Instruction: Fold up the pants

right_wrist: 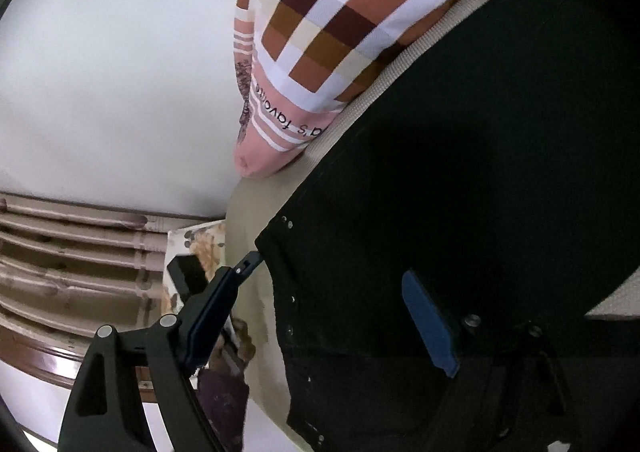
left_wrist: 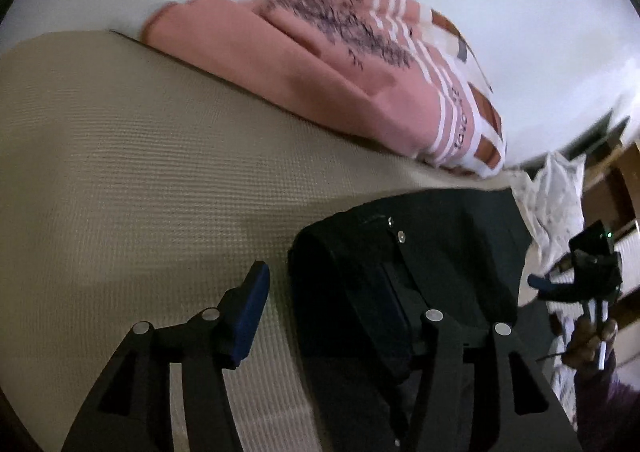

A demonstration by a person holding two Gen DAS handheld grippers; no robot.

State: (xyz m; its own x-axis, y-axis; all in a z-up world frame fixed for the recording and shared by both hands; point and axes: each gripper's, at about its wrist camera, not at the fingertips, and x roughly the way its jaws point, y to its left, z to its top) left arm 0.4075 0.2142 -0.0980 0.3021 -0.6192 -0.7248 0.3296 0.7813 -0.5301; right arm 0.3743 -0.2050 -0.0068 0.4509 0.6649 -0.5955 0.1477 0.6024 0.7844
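One pair of black pants lies folded into a thick, rounded-cornered slab on a beige bed cover with a fine ribbed weave; small metal studs dot the cloth. Behind the pants, against the white wall, sit two pillows: a soft pink one with white stripes and dark print, and, beyond it, a checked one in brown, rust and white squares.

The left tool stands open, its blue-padded left finger over bare cover beside the pants' near-left edge, its right finger over the black cloth, gripping nothing. The right tool also stands wide open above the pants' studded edge, pads pressing nothing. Left of the pants the cover lies bare and roomy; right of them the bed edge is close.
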